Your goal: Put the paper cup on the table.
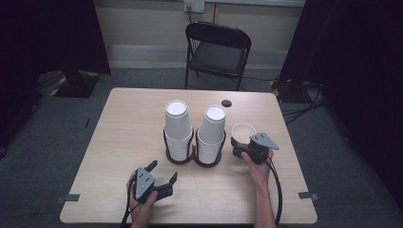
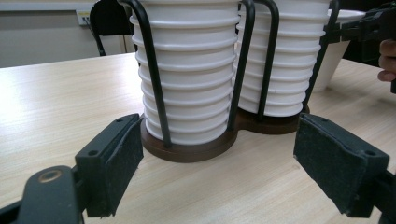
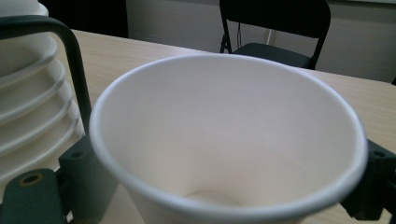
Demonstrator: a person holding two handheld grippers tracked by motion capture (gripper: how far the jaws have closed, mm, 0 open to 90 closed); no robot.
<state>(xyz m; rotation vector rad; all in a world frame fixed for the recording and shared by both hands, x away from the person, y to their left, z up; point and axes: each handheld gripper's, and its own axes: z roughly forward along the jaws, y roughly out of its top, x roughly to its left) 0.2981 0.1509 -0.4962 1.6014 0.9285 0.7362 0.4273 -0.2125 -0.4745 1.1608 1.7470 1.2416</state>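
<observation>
Near table's right edge, right gripper (image 1: 241, 145) clamped on upright paper cup (image 1: 243, 131); left gripper (image 1: 162, 174) wide, near front edge.

White paper cup (image 1: 243, 131), black wire holder (image 1: 195, 153), pale wooden table (image 1: 123, 137).

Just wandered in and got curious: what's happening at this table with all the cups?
A person is working with a hand-held gripper in each hand. The right gripper is closed around a single white paper cup, held mouth-up beside a double wire holder with two stacks of upside-down cups on the table. The left gripper waits open near the table's front edge, pointed at the holder and gripping nothing.
</observation>
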